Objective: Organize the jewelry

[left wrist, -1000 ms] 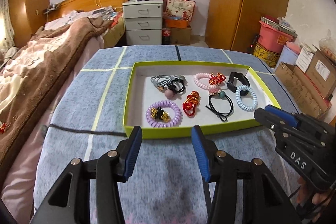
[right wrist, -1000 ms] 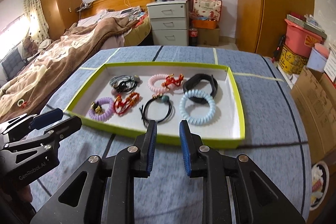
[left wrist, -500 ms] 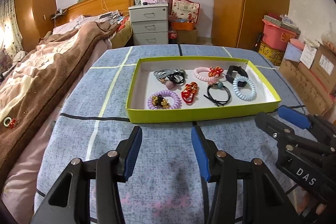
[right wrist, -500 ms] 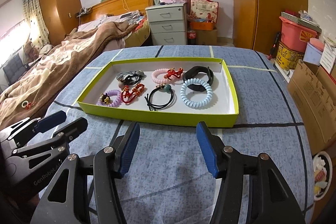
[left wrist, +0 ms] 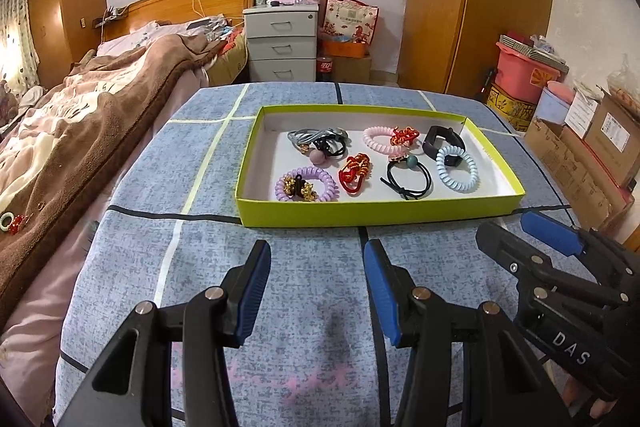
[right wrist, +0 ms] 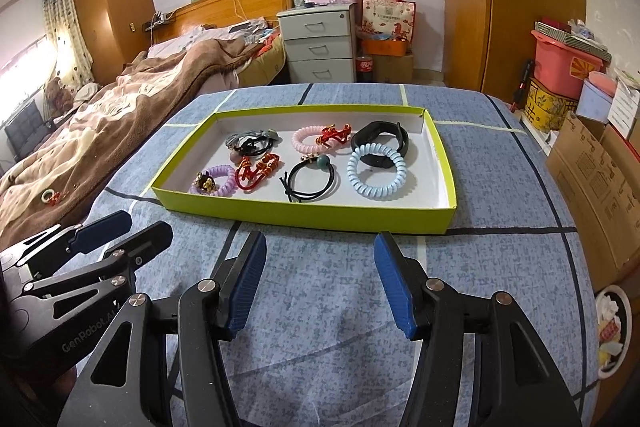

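My right claw (left wrist: 560,243) bears the white letters "DAS"; my left claw (right wrist: 120,231) bears "GenRobot AI", its last letters unclear.

Purple coil bracelet (right wrist: 212,181) partly behind tray wall (right wrist: 280,213); small charms indistinct.

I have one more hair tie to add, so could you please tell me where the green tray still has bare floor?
Inside the green tray, bare floor runs along the right wall beside the blue coil tie, and in the far left corner behind the grey and black ties. The middle is crowded: the black tie, red knot and purple coil lie close together.
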`<state>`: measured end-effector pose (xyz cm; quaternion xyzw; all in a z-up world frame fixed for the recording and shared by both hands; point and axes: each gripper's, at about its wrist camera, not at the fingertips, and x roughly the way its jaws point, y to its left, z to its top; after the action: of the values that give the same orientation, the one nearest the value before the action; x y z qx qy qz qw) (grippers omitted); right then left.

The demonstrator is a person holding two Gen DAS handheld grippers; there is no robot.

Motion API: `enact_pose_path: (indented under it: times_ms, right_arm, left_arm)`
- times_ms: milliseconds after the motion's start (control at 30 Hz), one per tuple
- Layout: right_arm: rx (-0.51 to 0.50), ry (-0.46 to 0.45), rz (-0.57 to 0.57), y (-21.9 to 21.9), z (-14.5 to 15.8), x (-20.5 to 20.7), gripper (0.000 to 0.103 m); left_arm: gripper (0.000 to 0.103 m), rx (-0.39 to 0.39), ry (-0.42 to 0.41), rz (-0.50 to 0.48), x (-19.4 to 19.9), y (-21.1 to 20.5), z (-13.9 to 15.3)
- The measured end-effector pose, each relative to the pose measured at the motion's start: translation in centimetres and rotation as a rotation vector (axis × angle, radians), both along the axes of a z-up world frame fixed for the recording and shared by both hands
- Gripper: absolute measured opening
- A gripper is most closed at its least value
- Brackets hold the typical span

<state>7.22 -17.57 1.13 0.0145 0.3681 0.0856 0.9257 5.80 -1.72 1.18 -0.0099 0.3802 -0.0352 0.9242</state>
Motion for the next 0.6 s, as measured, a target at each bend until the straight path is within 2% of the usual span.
enact_pose_path:
  times_ms: [600]
  right_arm:
    - [0.004,0.012,0.001,0.19,-0.30,0.00,0.057]
  left_arm:
    - [0.051,-0.008,0.012,0.012,0.13,0.34,-0.33]
